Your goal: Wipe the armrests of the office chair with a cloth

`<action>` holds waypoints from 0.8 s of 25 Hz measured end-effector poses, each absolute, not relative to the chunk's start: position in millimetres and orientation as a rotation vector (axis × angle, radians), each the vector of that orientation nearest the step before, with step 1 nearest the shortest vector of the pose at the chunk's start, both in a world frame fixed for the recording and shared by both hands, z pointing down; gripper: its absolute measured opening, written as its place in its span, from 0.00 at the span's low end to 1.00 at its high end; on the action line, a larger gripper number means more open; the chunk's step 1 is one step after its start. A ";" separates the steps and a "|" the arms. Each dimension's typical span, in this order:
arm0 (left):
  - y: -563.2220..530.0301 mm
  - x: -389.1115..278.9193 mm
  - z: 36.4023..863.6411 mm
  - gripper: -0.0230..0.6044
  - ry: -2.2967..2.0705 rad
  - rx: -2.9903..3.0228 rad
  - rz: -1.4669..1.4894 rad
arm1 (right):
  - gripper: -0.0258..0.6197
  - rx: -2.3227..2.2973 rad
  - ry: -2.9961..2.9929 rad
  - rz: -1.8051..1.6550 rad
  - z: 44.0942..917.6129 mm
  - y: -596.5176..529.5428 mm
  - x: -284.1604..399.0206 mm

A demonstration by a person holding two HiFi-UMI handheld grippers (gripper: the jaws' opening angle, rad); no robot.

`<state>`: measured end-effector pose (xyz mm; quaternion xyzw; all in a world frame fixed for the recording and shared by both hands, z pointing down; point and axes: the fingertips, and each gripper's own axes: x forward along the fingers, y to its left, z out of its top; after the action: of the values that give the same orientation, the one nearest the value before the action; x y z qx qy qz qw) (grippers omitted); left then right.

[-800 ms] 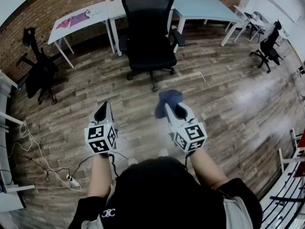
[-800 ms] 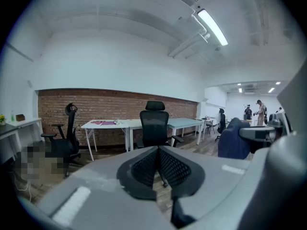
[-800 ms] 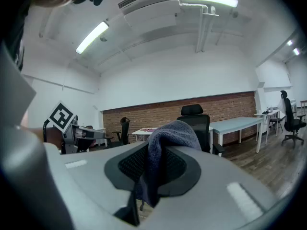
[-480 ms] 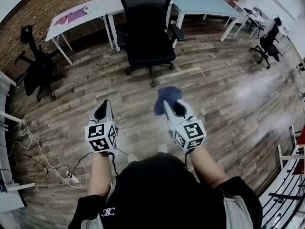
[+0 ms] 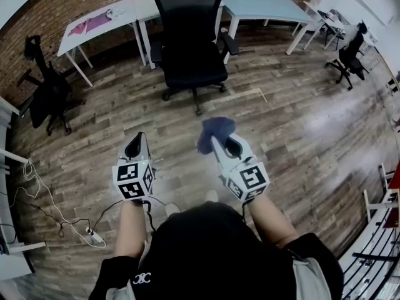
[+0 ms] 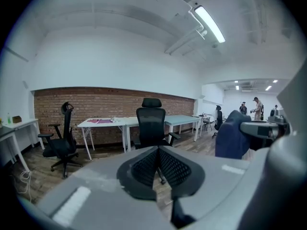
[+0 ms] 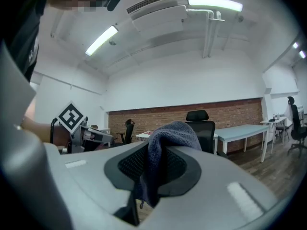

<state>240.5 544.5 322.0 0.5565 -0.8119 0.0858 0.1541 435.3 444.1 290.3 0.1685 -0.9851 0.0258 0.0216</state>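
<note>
While the cloth [image 5: 214, 130] hangs bunched in the closed jaws of the right gripper [image 5: 220, 144], near the person and well apart from the chair [image 5: 189, 39], no wiping has begun. The right gripper view shows the blue fabric pinched between the pads, with a fold humped over them and a tail drooping below. Both armrests [image 5: 230, 45] stand untouched on the far side of a stretch of floor [image 5: 294, 136]. Against the earlier head pictures very little has changed. The right gripper has swung slightly to the left, so the cloth now points more squarely at the seat. The chair sits a touch higher in the view, its headrest cut off more by the top edge. I judge this to be lining up rather than arrival. The gap to the chair looks no smaller, so the approach is still to be made before either armrest can be reached. The left gripper [image 5: 134, 145] has kept its place at the near left with its jaws shut on nothing, and its view looks straight at the chair past their meeting line. Farther out nothing has moved. Desks [image 5: 262, 2] stand behind the chair along the brick wall [image 5: 75, 2], a second chair [image 5: 50, 92] is at the far left, and a cable [image 5: 56, 214] trails over the floor at the near left.
</note>
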 end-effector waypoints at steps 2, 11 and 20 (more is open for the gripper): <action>540.6 241.7 320.6 0.05 -2.330 1.593 0.248 | 0.15 0.519 -3.050 -0.001 290.2 441.8 435.6; 516.2 253.8 319.7 0.05 -2.351 1.573 0.266 | 0.15 0.510 -3.082 0.010 294.9 409.2 446.4; 487.9 269.3 322.3 0.05 -2.400 1.500 0.216 | 0.15 0.439 -3.049 0.018 307.4 366.1 462.6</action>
<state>269.3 487.9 322.3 0.5225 -0.8358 0.0751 0.1509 462.6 366.1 307.4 0.1425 -0.9893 0.0059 0.0304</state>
